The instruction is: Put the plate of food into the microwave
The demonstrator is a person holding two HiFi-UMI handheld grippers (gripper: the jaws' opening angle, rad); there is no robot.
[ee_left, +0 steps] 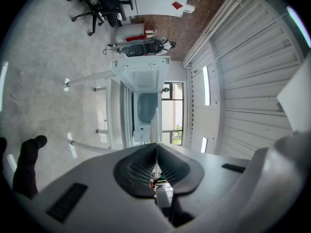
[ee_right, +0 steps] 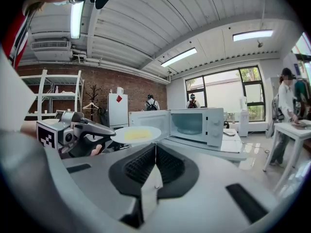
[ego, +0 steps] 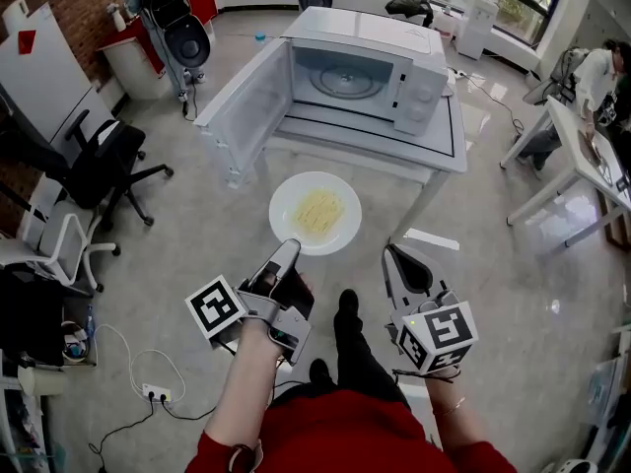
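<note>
A white plate with pale yellow food hangs level above the floor, short of the table. My left gripper is shut on the plate's near rim. In the left gripper view the plate shows edge-on between the closed jaws. The white microwave stands on the table with its door swung wide to the left and an empty turntable inside. My right gripper is shut and empty, to the right of the plate. The right gripper view shows the plate in front of the microwave.
A black office chair stands at the left. Another table with a person at it is at the right. A power strip and cables lie on the floor at lower left. My own legs are below the grippers.
</note>
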